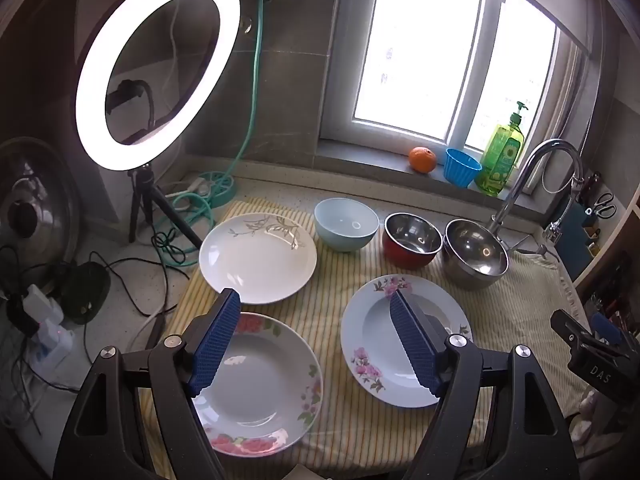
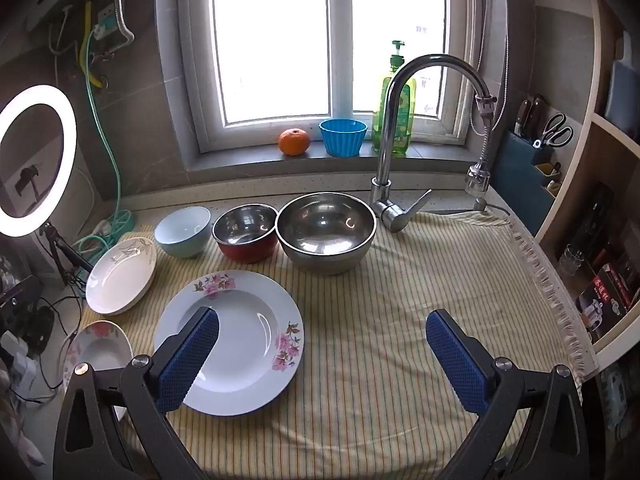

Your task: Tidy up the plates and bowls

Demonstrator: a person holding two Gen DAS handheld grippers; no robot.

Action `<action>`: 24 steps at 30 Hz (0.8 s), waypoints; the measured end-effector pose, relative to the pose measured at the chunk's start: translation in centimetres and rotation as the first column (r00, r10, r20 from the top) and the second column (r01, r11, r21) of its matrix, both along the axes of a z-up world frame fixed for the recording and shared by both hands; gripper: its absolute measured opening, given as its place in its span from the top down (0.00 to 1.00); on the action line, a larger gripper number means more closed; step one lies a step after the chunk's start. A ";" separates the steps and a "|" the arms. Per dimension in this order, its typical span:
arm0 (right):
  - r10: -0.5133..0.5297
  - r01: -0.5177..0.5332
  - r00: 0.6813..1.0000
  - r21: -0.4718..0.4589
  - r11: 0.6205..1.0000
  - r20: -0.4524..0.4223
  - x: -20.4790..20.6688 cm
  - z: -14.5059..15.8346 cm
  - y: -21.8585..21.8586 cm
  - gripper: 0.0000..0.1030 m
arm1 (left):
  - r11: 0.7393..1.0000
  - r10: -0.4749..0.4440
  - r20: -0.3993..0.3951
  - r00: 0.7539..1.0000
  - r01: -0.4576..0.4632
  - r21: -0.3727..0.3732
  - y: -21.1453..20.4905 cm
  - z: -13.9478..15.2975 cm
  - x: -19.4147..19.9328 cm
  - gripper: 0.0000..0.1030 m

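Three plates lie on a striped cloth (image 1: 332,320): a white plate with grey leaves (image 1: 258,258), a plate with red flowers (image 1: 260,384) and a pale blue plate with pink flowers (image 1: 374,344). Behind them stand a light blue bowl (image 1: 346,224), a red-sided steel bowl (image 1: 412,240) and a larger steel bowl (image 1: 474,254). My left gripper (image 1: 316,340) hovers open above the two near plates, nothing between its fingers. My right gripper (image 2: 322,354) is open over the cloth (image 2: 400,280), its left finger above the pink-flower plate (image 2: 240,336). The bowls (image 2: 326,232) stand beyond it.
A tap (image 2: 400,120) rises behind the large steel bowl. On the sill are an orange (image 2: 294,142), a blue cup (image 2: 343,137) and a green soap bottle (image 2: 394,116). A ring light (image 1: 156,76) on a tripod and cables stand left. Shelves (image 2: 580,220) with knives and scissors line the right.
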State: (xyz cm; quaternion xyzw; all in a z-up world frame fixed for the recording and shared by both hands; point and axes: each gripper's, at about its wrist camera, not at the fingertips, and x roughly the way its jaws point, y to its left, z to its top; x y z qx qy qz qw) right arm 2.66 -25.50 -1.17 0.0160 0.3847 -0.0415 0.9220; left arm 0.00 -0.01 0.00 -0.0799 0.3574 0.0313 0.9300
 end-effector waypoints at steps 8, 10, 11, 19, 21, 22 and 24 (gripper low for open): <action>0.004 -0.004 1.000 0.002 1.000 -0.010 0.1 -0.2 0.1 0.01 | 1.000 0.001 0.000 1.000 -0.001 0.002 0.1 0.0 0.1 0.25; 0.004 -0.004 1.000 0.001 1.000 -0.010 0.1 -0.3 0.1 0.01 | 1.000 0.001 0.001 1.000 -0.001 0.002 0.0 0.0 0.0 0.25; 0.004 -0.004 1.000 0.002 1.000 -0.010 0.1 -0.3 0.1 0.01 | 1.000 0.002 0.001 1.000 -0.002 0.002 0.0 0.0 0.0 0.25; 0.003 -0.003 1.000 0.003 1.000 -0.011 0.1 -0.3 0.1 0.01 | 1.000 0.000 0.001 1.000 0.000 0.003 0.2 0.0 -0.1 0.25; 0.004 -0.004 1.000 0.003 1.000 -0.011 0.1 -0.3 0.1 0.01 | 1.000 0.002 0.004 1.000 -0.002 0.006 0.0 0.0 -0.2 0.25; 0.004 -0.004 1.000 0.003 1.000 -0.011 0.1 -0.3 0.1 0.01 | 1.000 0.002 0.004 1.000 -0.002 0.006 0.0 0.0 -0.2 0.25; 0.003 -0.003 1.000 0.003 1.000 -0.012 0.1 -0.4 0.1 0.01 | 1.000 0.001 0.002 1.000 -0.001 0.003 0.1 0.0 -0.2 0.25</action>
